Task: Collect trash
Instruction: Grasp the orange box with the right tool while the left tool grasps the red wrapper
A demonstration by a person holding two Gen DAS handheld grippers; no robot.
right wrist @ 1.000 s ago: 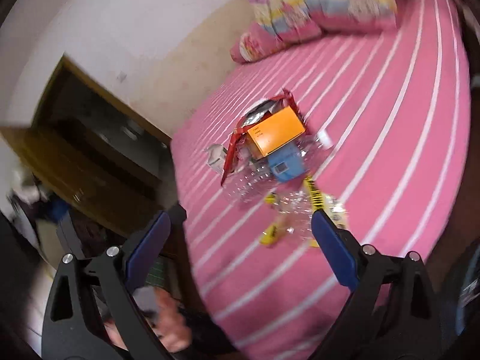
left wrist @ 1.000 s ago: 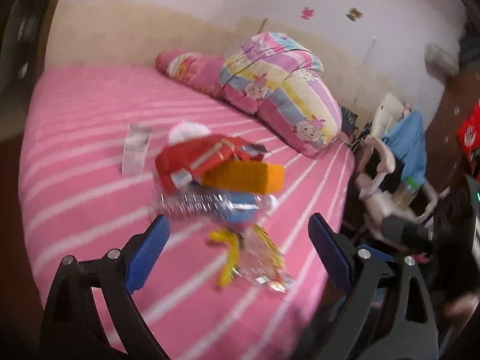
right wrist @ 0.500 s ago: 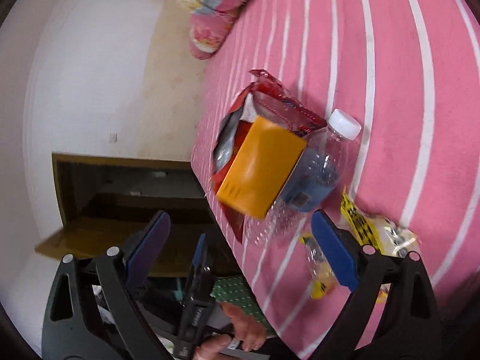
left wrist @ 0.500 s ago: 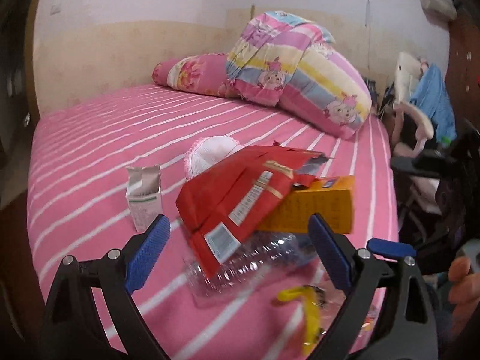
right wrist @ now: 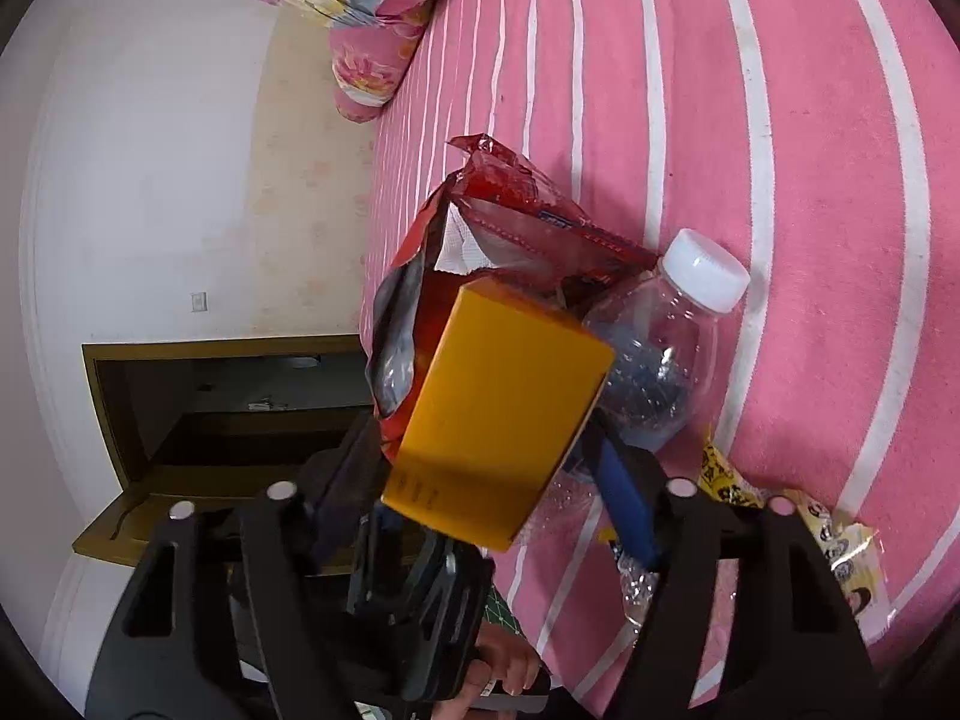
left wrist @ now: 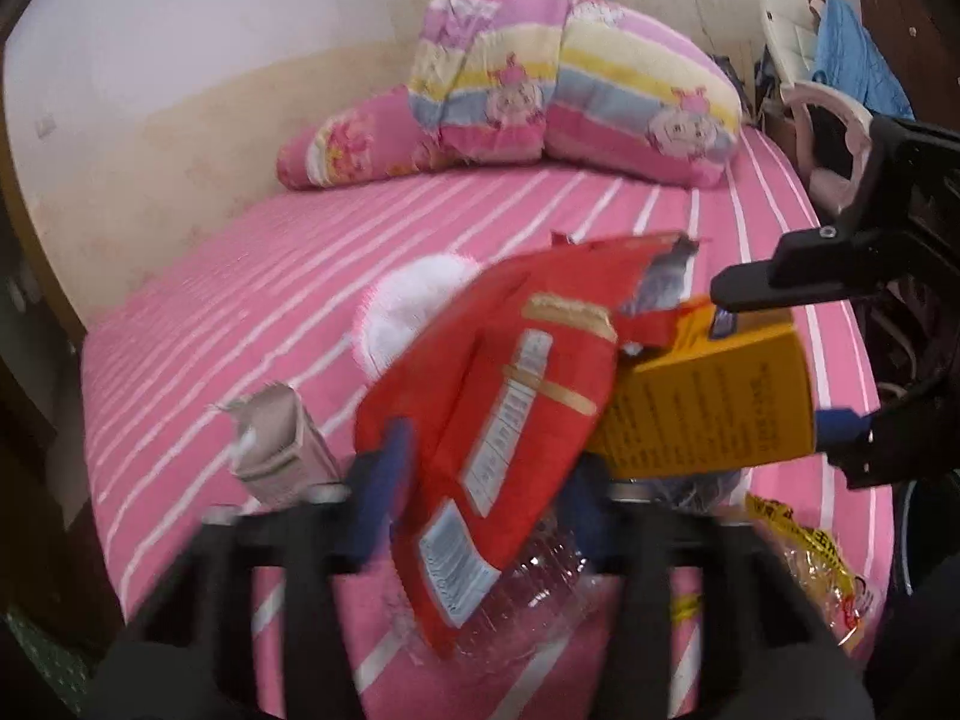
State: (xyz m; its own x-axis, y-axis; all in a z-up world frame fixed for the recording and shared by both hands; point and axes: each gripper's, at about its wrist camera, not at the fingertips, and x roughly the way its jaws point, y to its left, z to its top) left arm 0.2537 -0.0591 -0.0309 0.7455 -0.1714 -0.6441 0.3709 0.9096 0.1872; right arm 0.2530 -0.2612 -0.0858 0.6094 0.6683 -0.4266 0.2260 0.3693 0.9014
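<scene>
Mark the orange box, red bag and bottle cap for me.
orange box (right wrist: 504,414), right wrist view, middle of its broad face.
red bag (left wrist: 510,396), left wrist view, centre of the printed back panel.
bottle cap (right wrist: 708,267), right wrist view, top of the white cap.

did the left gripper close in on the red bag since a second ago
Yes. The left gripper has moved toward the pile on the bed, and its blue pads now flank the red bag, narrower than before. Blur hides any firm contact.
</scene>
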